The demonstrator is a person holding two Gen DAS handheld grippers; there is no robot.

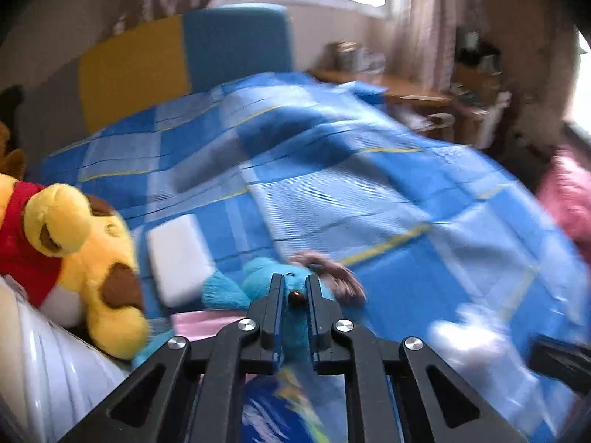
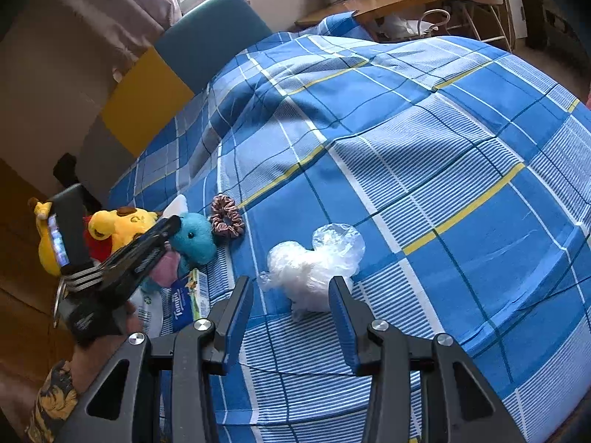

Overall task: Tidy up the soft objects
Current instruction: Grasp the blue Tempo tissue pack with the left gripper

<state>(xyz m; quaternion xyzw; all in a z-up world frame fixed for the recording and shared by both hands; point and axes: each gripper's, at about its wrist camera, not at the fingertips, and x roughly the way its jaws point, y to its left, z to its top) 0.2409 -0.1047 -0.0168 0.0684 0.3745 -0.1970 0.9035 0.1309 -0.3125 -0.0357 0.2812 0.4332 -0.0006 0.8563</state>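
My left gripper is shut on a blue plush toy, which also shows in the right wrist view with the left gripper on it. A yellow bear plush with a red shirt lies to its left, seen also in the right wrist view. A brown-pink scrunchie lies just beside the blue plush. My right gripper is open, its fingers on either side of a crumpled clear plastic bag on the bed.
A blue plaid bedspread covers the bed. A Tempo tissue pack and a white pad lie near the plush toys. A yellow and teal headboard stands behind. A wooden desk is beyond the bed.
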